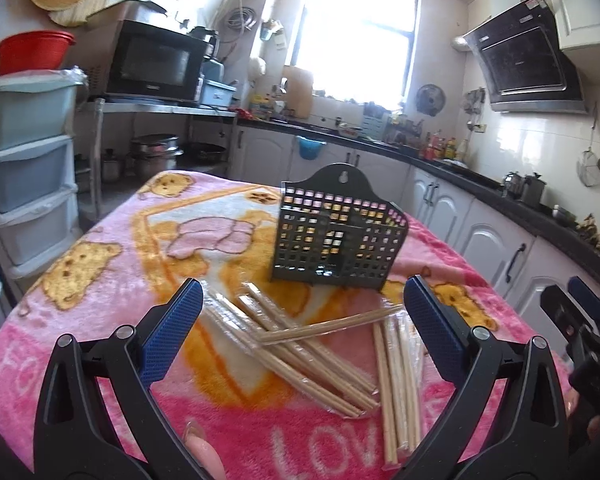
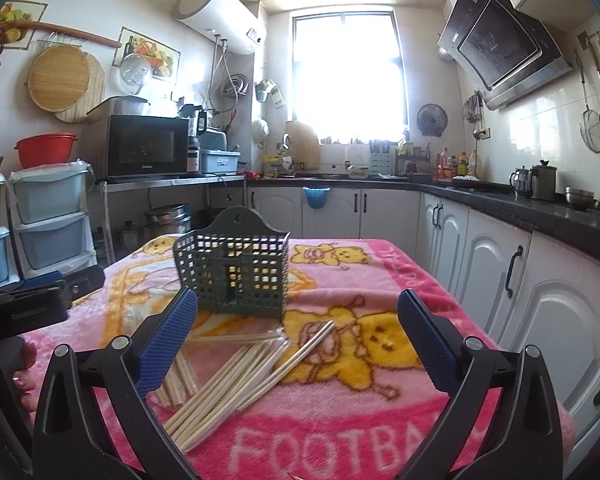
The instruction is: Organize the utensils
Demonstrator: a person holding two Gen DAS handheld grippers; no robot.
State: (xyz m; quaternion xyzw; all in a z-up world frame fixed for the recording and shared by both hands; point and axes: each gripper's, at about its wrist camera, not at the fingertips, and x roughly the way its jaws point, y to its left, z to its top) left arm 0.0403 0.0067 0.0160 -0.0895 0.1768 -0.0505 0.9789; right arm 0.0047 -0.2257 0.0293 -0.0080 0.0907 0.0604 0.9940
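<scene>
Wrapped chopsticks (image 1: 300, 344) scattered just before upright dark holder (image 1: 336, 236) on pink blanket (image 1: 100, 264). Left gripper (image 1: 302, 320) and right gripper (image 2: 296, 328) spread wide, empty, hovering near holder.

We carry two matching grippers: the left gripper (image 1: 303, 312) and right gripper (image 2: 298, 320) share black triangular plastic arms, round silver screws at seven and five o'clock, and blue textured pads (image 1: 172, 334).
</scene>
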